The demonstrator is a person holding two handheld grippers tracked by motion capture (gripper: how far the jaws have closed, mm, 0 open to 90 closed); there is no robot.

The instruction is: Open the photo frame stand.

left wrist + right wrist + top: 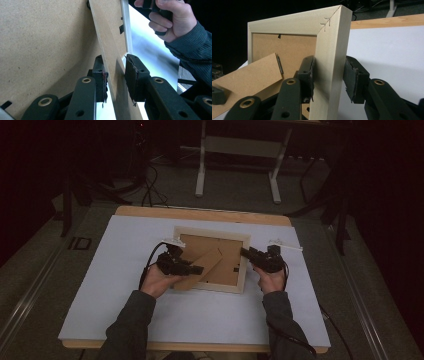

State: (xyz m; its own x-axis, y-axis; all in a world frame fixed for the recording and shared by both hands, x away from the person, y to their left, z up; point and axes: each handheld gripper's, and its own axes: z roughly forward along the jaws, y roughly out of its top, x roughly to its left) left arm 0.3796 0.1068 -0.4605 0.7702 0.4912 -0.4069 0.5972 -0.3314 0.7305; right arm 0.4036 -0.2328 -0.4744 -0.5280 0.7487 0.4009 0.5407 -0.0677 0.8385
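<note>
Picture frame [212, 258] face down on the table [125, 310], left gripper [115, 75] straddling its cardboard stand [110, 50], jaws not quite touching, right gripper [328, 75] clamping the frame's right rail.

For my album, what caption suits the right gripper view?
Right gripper straddles the wooden picture frame rail, its fold-out stand raised behind.

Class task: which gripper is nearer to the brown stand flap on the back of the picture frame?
Left. The left gripper has its jaws astride the stand flap; the right gripper straddles the picture frame rail, apart from the flap.
</note>
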